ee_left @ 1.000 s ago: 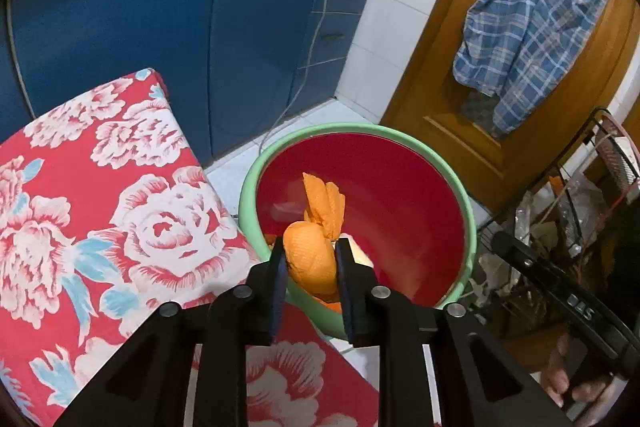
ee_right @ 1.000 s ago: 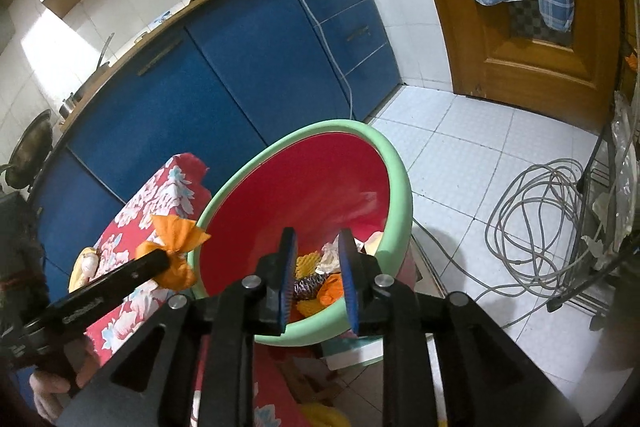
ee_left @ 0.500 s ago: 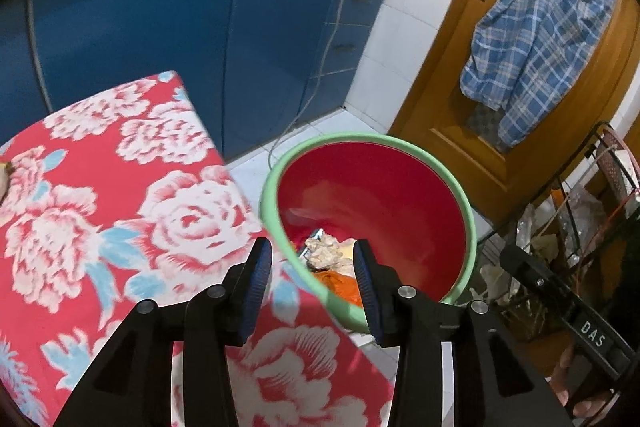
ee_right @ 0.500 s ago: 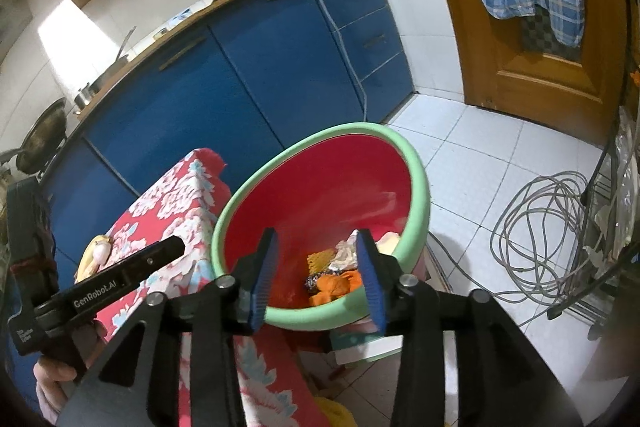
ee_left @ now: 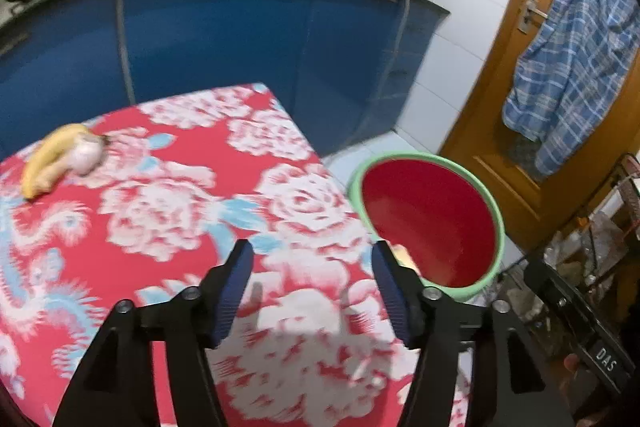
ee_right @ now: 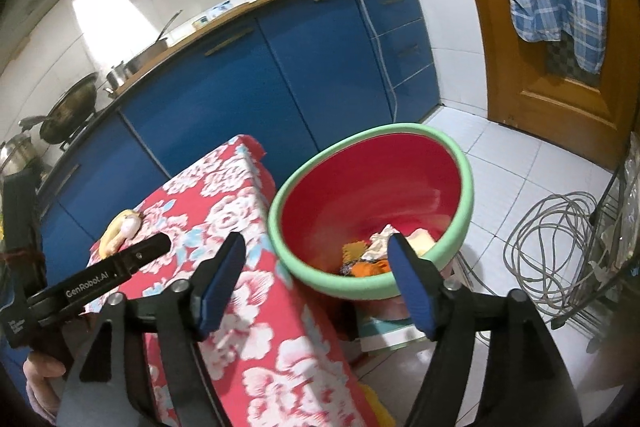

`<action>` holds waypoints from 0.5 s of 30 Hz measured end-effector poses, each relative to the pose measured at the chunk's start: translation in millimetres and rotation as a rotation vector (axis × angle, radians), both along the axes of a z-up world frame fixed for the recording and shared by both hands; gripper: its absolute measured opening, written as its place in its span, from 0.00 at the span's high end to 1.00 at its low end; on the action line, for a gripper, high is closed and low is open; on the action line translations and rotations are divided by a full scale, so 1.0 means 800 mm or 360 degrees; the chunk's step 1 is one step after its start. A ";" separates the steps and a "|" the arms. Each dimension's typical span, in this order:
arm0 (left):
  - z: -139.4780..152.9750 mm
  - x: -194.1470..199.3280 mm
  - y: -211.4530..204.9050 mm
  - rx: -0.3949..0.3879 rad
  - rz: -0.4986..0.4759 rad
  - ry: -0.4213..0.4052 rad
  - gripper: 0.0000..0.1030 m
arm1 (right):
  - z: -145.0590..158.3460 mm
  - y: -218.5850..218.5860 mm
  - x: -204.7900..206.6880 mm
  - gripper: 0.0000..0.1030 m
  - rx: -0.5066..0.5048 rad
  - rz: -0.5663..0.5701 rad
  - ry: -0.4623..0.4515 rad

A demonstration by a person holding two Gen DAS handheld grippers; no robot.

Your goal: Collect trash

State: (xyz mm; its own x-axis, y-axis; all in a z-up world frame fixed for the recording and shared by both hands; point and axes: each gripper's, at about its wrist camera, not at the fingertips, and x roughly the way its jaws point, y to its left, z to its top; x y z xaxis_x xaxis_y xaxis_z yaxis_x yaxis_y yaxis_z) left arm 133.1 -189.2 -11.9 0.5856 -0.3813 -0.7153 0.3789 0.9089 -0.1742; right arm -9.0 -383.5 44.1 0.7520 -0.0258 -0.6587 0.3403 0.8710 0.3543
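Two grippers: both empty, jaws spread wide — left gripper (ee_left: 312, 267) hangs over the table (ee_left: 168, 211), right gripper (ee_right: 316, 259) over the table edge by the basin (ee_right: 464, 163).
Trash left: a banana peel (ee_left: 48, 155) with a pale lump (ee_left: 86, 153) touching it lies at the table's far left corner, well apart from both grippers.
Trash in: orange, yellow and white scraps (ee_right: 372, 255) sit at the bottom of the basin, which stands off the table's right side.
Next: likely a reach by the left gripper to the peel.
Risk: the peel is limp and the lump merely leans on it, so a pinch on one may drag or drop the other; a grab too low could snag the cloth.
Risk: a release short of the rim would drop trash on the floor.
Unclear: the left view is blurred, so what the lump is cannot be told.
Hidden: the basin's base and what it stands on are cut off behind the right gripper.
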 end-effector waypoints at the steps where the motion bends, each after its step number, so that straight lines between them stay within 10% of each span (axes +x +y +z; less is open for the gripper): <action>1: 0.003 -0.004 0.007 0.0012 0.0023 -0.0022 0.34 | 0.001 0.005 0.000 0.23 -0.0003 0.0007 0.0000; 15: 0.027 -0.045 0.078 0.0095 0.0260 -0.0165 0.31 | 0.026 0.077 -0.007 0.15 -0.0050 0.0179 -0.0051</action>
